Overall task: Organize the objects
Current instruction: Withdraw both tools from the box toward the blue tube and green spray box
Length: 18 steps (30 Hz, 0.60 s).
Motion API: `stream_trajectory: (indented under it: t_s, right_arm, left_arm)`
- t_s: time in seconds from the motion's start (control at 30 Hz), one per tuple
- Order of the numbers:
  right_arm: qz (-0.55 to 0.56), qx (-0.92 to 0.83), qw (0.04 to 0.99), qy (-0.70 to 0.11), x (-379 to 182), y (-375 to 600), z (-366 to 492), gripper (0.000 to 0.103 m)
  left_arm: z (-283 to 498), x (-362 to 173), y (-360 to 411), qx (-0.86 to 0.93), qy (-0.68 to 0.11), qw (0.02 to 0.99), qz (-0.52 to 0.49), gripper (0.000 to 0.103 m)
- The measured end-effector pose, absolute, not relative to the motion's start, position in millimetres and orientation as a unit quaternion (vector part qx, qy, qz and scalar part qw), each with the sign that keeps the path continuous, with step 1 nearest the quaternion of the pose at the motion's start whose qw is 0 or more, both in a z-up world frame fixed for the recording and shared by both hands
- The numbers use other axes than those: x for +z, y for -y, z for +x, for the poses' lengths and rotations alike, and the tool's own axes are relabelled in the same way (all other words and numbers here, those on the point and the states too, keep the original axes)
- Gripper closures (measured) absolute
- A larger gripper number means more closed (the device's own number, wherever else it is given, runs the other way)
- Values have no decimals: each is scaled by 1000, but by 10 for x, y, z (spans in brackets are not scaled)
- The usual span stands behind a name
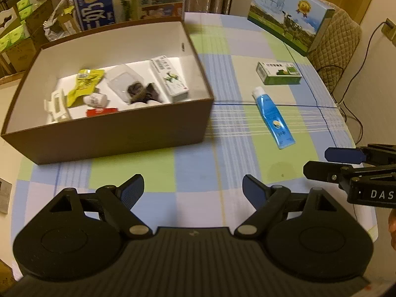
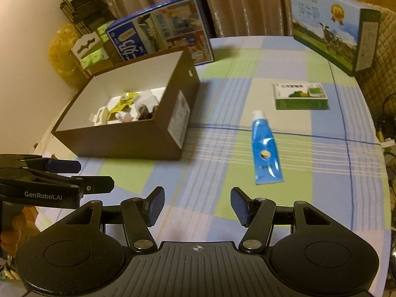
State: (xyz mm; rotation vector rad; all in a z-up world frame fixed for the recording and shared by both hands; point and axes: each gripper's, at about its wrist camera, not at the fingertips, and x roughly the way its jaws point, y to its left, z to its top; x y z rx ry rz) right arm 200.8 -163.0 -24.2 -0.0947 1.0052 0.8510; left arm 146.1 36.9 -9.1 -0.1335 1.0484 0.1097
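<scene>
Above checked tablecloth [image 1: 198, 163], left gripper [image 1: 193, 193], right gripper [image 2: 196, 206], fingers spread

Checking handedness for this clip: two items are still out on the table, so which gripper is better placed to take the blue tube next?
Probably the right gripper: open, empty, with the tube just ahead of it. The left gripper, also open, faces the box.

The light is warm and rather dim, coming from above. A bright patch falls on the white floor inside the brown box [image 1: 109, 133], and its near wall stays in shadow. Both views show soft motion blur and grain. Fisheye distortion bends the table edge [image 2: 371, 113] at 3 o'clock, and the corners go black.
</scene>
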Motion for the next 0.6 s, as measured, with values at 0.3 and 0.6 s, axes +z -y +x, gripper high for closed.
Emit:
stream_trajectory:
  t_s: [0.3,0.6]
  right_arm:
    - [-44,371,794,-479,-336,2057,2220,46]
    - [-40,334,800,-498,-506,2480,2537,46]
  left_arm:
    - [1673,-254,60,33,-513,855,-68,18]
    - [2064,-476,562,4,-520,852,-66,18]
